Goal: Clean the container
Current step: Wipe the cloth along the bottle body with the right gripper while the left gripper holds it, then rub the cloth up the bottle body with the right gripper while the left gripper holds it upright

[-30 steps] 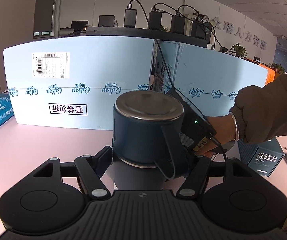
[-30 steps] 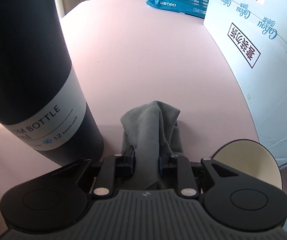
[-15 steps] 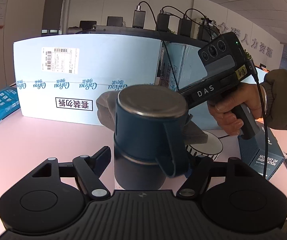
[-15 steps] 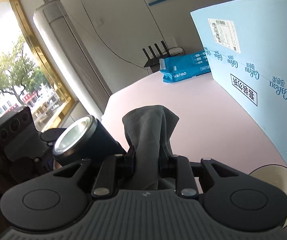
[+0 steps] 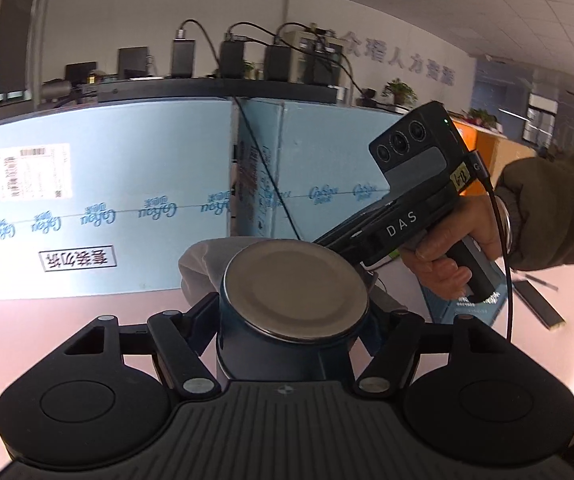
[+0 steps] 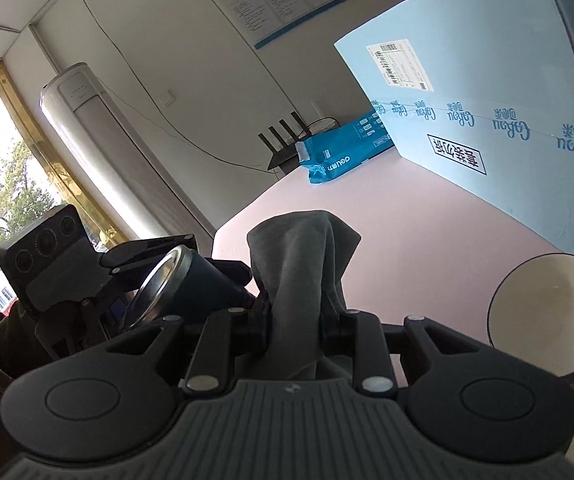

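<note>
A dark blue vacuum bottle (image 5: 287,344) with a steel cap (image 5: 295,286) is clamped between the fingers of my left gripper (image 5: 295,308), tilted with its cap towards that camera. My right gripper (image 6: 295,314) is shut on a grey cloth (image 6: 303,264) that stands up in a bunch between its fingers. In the left wrist view the right gripper (image 5: 351,240), held by a hand (image 5: 447,264), reaches in from the right just behind the cap, and the cloth (image 5: 201,266) shows past the cap's far left edge. The right wrist view shows the bottle (image 6: 195,284) left of the cloth.
A big light-blue cardboard box (image 5: 127,200) stands across the back of the pink table (image 6: 407,248). A white bowl (image 6: 547,312) sits on the right, near the right gripper. A blue packet (image 6: 339,160) lies at the far end and a dark book (image 5: 475,304) at the right.
My right gripper has risen from the tabletop with the cloth and rolled, coming up behind the bottle's cap. My left gripper has tipped the bottle's cap towards its camera.
</note>
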A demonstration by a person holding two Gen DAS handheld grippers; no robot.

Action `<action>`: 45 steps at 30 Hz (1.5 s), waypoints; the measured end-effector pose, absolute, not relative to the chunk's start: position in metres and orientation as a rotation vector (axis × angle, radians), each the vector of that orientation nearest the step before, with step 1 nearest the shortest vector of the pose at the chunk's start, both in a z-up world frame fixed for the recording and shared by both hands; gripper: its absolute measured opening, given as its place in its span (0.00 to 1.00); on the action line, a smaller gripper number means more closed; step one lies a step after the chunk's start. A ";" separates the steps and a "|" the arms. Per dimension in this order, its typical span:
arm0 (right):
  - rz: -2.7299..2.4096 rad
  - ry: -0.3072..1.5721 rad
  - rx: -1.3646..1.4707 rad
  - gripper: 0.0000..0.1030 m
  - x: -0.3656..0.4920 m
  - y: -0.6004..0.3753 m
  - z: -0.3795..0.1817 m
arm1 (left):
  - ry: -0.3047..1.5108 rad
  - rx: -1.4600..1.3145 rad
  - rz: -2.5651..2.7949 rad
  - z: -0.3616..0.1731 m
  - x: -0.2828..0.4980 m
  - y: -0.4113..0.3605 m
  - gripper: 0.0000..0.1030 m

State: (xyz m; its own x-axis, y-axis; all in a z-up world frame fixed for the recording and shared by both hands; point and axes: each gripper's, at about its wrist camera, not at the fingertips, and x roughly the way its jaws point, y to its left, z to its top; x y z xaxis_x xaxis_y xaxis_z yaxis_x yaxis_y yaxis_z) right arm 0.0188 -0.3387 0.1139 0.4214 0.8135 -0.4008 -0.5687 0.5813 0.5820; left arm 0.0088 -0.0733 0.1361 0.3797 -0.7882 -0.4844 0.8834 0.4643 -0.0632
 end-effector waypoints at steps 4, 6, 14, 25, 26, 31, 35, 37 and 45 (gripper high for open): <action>0.838 0.724 0.393 0.26 0.009 -0.343 0.118 | 0.531 0.384 -1.314 0.146 0.035 -0.082 0.62; 0.826 0.738 0.401 0.26 0.005 -0.342 0.121 | 0.526 0.471 -1.400 0.154 0.049 -0.089 0.61; 0.767 0.740 0.363 0.27 -0.012 -0.336 0.130 | 0.520 0.426 -1.480 0.143 0.058 -0.094 0.58; 0.624 0.557 0.024 0.27 -0.039 -0.315 0.139 | 0.396 0.121 -1.102 0.137 0.016 -0.055 0.60; 0.621 0.531 -0.055 0.27 -0.043 -0.309 0.141 | 0.394 0.103 -1.084 0.136 0.013 -0.053 0.60; 0.616 0.451 -0.418 0.27 -0.052 -0.282 0.138 | 0.385 0.059 -1.014 0.127 -0.003 -0.049 0.61; 0.644 0.425 -0.585 0.27 -0.057 -0.273 0.120 | 0.377 0.028 -0.959 0.125 -0.011 -0.050 0.61; 0.653 0.447 -0.615 0.27 -0.056 -0.272 0.106 | 0.374 0.007 -0.930 0.124 -0.015 -0.049 0.61; 0.666 0.605 -0.614 0.27 -0.043 -0.267 0.039 | 0.401 -0.061 -0.877 0.123 -0.018 -0.048 0.63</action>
State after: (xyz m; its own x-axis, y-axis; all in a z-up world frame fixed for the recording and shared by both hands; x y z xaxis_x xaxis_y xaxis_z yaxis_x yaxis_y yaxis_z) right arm -0.0430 -0.2674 0.0394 0.6336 0.3742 -0.6772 -0.7100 0.6288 -0.3169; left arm -0.0179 -0.0480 0.1226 0.5700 -0.7582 -0.3166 0.7358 0.6425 -0.2140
